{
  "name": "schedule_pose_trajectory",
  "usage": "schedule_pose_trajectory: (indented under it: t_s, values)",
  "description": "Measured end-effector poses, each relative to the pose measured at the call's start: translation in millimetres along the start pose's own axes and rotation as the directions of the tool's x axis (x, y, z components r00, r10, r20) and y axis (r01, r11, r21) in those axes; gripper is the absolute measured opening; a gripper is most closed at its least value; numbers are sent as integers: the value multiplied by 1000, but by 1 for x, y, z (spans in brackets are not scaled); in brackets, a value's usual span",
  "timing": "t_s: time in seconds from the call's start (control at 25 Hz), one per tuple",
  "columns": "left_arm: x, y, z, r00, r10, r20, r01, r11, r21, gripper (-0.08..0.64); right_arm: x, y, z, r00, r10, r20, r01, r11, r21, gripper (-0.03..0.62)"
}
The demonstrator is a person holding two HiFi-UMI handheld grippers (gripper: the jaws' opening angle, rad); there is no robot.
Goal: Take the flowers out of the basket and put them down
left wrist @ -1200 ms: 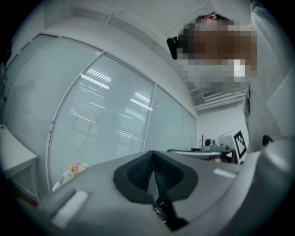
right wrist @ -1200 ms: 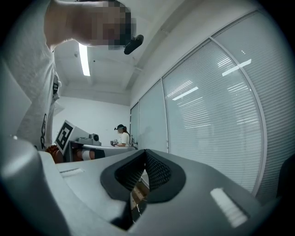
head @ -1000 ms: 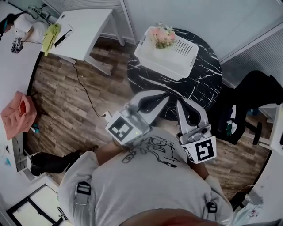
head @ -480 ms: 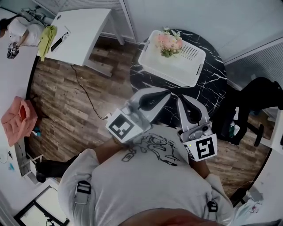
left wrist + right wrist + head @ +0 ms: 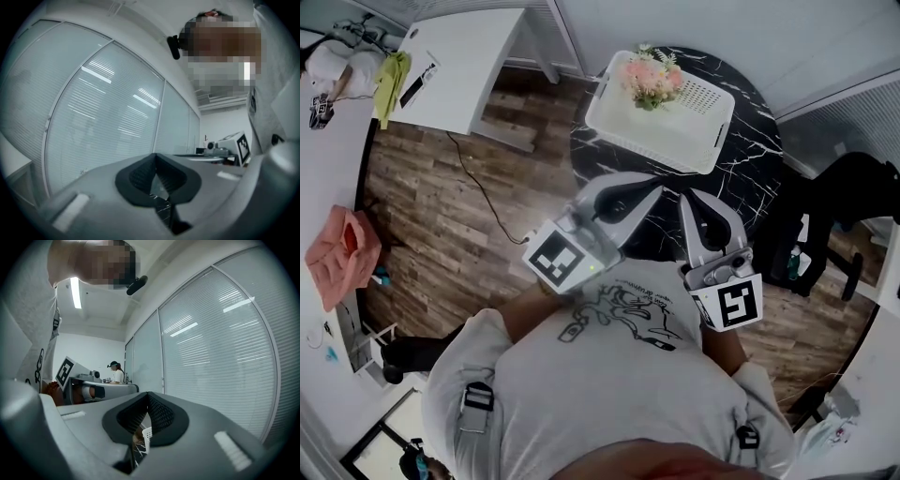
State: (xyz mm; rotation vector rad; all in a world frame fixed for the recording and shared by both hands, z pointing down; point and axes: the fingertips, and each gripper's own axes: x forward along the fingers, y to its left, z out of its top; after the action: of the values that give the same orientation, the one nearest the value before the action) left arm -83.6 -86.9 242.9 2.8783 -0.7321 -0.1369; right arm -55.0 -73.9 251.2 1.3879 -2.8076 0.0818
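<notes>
In the head view, pink flowers (image 5: 652, 80) stand in the far left corner of a white plastic basket (image 5: 675, 141) on a round black marble table (image 5: 745, 178). My left gripper (image 5: 654, 187) and right gripper (image 5: 688, 199) are held side by side at the table's near edge, short of the basket and pointing toward it. Both are shut with nothing in them. In the left gripper view the left gripper (image 5: 155, 158) has its jaws pressed together, with a sliver of marble below. In the right gripper view the right gripper (image 5: 148, 397) is likewise shut, with a bit of the basket (image 5: 146, 433) visible low between its jaws.
A white desk (image 5: 473, 66) stands at the upper left, and a black cable (image 5: 478, 187) runs across the wooden floor. A black chair with dark cloth (image 5: 848, 202) is right of the table. Frosted glass walls with blinds stand behind. A person (image 5: 117, 374) stands at a far desk.
Both grippers have moved forward a little toward the table and the basket, staying side by side and shut. The basket and flowers have not moved.
</notes>
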Motion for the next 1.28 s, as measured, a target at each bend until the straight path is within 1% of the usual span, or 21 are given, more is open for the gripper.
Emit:
schedule_pose_trajectory:
  t_s: [0.2, 0.28, 0.4, 0.52, 0.64, 0.76, 0.88, 1.04, 1.12, 1.2, 1.28]
  values:
    - [8, 0, -7, 1000, 21, -5, -21, 1000, 6, 2, -2, -8, -8, 1000, 19, 0, -19, 1000, 11, 5]
    - [10, 0, -8, 1000, 27, -2, -27, 1000, -3, 2, -4, -8, -13, 999, 41, -18, -41, 999, -4, 5]
    - [15, 3, -12, 999, 35, -16, -34, 999, 5, 2, -1, -15, -17, 998, 48, -32, -49, 999, -12, 5]
    - [21, 13, -17, 998, 52, -38, -51, 998, 21, 3, 5, -22, -26, 997, 55, -53, -55, 998, -15, 6]
    - [27, 30, -26, 996, 71, -59, -70, 997, 14, 5, 17, -31, -41, 994, 72, -81, -73, 997, -6, 6]
    - [34, 47, -42, 991, 86, -99, -84, 996, 26, 26, 30, -40, -59, 990, 89, -111, -89, 996, 1, 23]
    - [41, 67, -63, 984, 103, -147, -99, 994, 36, 55, 44, -54, -78, 986, 90, -138, -88, 996, 16, 52]
    - [50, 101, -93, 970, 139, -200, -128, 990, 65, 81, 63, -79, -112, 976, 97, -196, -99, 995, -2, 100]
    - [54, 119, -110, 960, 161, -230, -149, 987, 66, 89, 74, -91, -131, 968, 101, -228, -101, 995, 9, 112]
    - [58, 136, -127, 948, 179, -263, -170, 984, 58, 117, 85, -100, -149, 959, 108, -263, -103, 994, 34, 140]
    - [63, 153, -143, 933, 203, -297, -198, 979, 48, 165, 95, -106, -165, 949, 115, -292, -106, 993, 46, 174]
